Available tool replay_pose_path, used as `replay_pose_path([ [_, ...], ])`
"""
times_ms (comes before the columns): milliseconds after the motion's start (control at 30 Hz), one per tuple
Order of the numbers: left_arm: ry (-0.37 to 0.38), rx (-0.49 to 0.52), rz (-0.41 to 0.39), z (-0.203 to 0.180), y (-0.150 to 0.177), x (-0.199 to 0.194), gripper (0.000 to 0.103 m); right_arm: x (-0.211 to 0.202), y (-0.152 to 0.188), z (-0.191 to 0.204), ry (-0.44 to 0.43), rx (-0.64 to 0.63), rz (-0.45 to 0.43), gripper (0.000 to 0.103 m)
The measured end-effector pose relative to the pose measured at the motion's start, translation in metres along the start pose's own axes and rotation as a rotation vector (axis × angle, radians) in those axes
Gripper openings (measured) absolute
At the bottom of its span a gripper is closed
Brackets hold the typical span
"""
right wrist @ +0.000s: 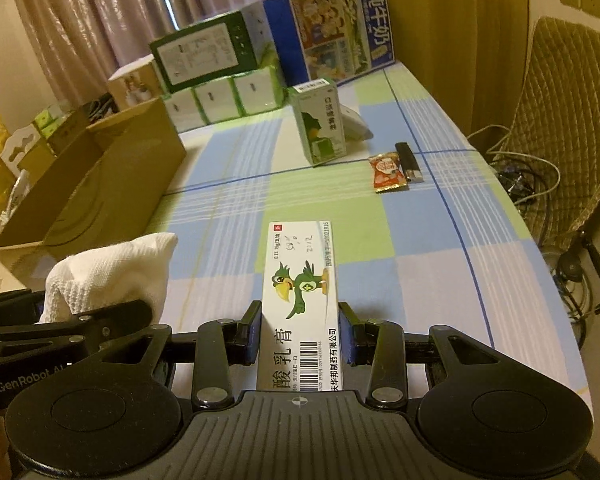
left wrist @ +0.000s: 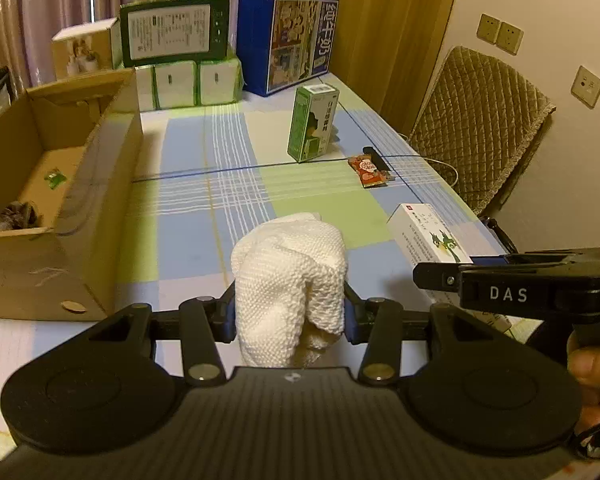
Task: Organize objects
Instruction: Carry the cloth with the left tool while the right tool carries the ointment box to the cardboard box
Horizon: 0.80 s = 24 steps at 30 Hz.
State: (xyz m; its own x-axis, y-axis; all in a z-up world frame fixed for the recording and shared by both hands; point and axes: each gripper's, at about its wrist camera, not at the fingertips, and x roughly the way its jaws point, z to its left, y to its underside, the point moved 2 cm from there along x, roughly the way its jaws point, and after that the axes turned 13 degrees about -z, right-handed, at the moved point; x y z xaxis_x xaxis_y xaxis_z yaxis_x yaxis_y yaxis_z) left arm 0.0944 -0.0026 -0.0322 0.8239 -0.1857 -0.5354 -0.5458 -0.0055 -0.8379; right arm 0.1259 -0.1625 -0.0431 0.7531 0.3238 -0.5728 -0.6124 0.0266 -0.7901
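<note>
Reaching forward over the checked tablecloth (left wrist: 204, 184), the left gripper (left wrist: 290, 316) is held level, and a crumpled white cloth (left wrist: 290, 280) is clamped between its fingers, near the cardboard box (left wrist: 100, 184). Beside it, the right gripper (right wrist: 299, 338) is held low, and the long white ointment box (right wrist: 300, 300) is squeezed between its fingers.

Dim, warm light; fisheye-bent edges.
</note>
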Motion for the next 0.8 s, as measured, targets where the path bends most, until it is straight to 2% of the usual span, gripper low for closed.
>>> replay_pose_path([
  [400, -0.027, 0.013, -0.024, 0.002, -0.004, -0.041, 0.042, -0.035, -0.006, 0.031, -0.048, -0.017, -0.034, 0.035],
  [800, -0.049, 0.007, -0.041, 0.01, -0.004, -0.063, 0.042, -0.043, -0.005, 0.056, -0.09, -0.042, -0.04, 0.035],
])
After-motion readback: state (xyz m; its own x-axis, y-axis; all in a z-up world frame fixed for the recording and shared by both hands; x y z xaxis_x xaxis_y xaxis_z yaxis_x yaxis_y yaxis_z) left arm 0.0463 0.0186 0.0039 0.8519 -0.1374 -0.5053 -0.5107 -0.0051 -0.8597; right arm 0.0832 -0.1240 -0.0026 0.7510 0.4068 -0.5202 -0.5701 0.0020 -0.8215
